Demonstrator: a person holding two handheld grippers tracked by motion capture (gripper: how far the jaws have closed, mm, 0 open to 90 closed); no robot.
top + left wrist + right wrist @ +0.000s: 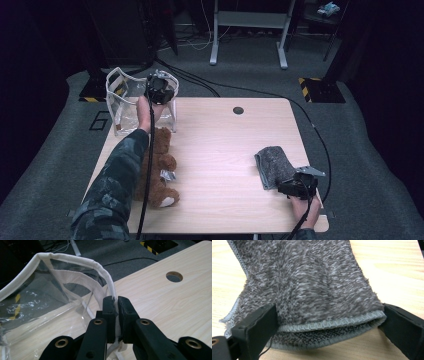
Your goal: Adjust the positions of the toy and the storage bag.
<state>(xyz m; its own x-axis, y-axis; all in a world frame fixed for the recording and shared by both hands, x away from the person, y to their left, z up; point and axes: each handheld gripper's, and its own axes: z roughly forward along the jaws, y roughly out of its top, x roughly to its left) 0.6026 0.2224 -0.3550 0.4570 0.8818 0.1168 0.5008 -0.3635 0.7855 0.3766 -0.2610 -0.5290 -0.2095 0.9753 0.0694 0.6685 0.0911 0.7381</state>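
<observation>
Clear plastic tote bag point(131, 102), far-left table point(225, 145) corner: white-trimmed rim pinched by left gripper point(115, 305). Grey fleece cloth point(312, 285) (folded, near-right edge): right gripper point(327, 327) straddles its hem, jaws wide apart. Brown teddy bear point(159, 167) lies beside the left forearm.

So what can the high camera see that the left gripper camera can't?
High view alone: the brown teddy bear, the grey fuzzy cloth and the right gripper at that cloth's near edge. Left gripper view alone: close up, the left gripper pinching the white fabric rim of the clear bag, jaws shut on it. Both: the bag, the wooden table and its round hole.
</observation>
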